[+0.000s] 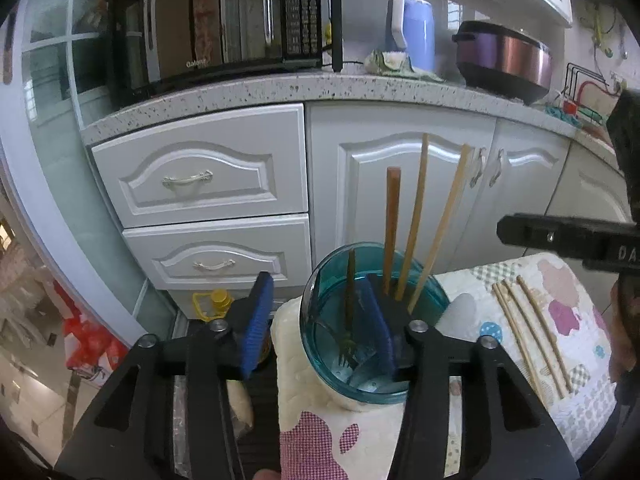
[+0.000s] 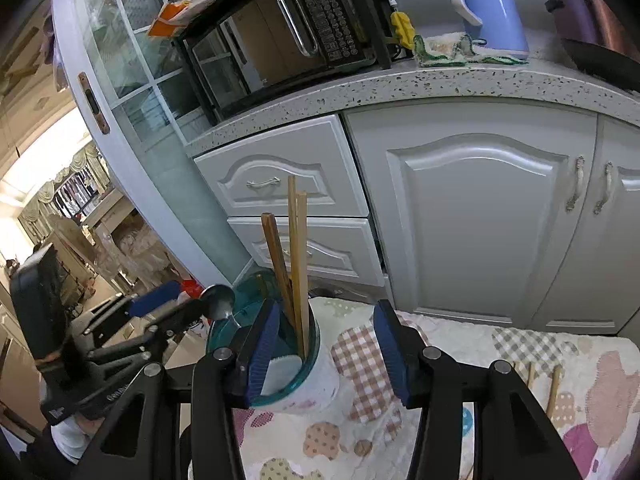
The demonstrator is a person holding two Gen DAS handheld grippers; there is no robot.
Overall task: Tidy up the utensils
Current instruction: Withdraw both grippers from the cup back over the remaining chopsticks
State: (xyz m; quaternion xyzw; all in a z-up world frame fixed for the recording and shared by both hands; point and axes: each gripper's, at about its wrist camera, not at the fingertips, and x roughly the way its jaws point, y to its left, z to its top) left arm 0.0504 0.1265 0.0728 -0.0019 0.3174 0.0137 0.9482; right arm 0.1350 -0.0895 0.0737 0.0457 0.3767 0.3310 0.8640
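**Both jaws let go at the cup, chopsticks still waiting on the cloth**

Starting at your left gripper (image 1: 316, 320): its jaws stand apart and nothing is pinched. One blue pad sits outside the teal cup (image 1: 320, 360), the other hangs inside the rim, so the cup wall runs between them without being squeezed. In the right wrist view a spoon (image 2: 218, 300) shows right at that gripper's tips, over the cup's edge. I can't tell if it's resting on the rim or on the gripper, so keep an eye on it.

Your right gripper (image 2: 328, 354) is the same story: released, pads wide, the left pad just over the near side of the cup and the other out over the patterned cloth (image 2: 360, 364). Nothing held there either.

Inside the cup, three chopsticks (image 1: 416, 216) stand handle-up and lean on the far rim, which is why they fan out instead of standing straight. A fork (image 1: 349, 320) sits tines-down at the near side. That's the sorted lot.

What's left: three more chopsticks (image 1: 528, 340) lying flat and side by side on the cloth, well to the right of the cup. My guess is they're next, and the right gripper is the closer one. Being thin and flat on soft fabric, they'll probably want a low, careful pinch.
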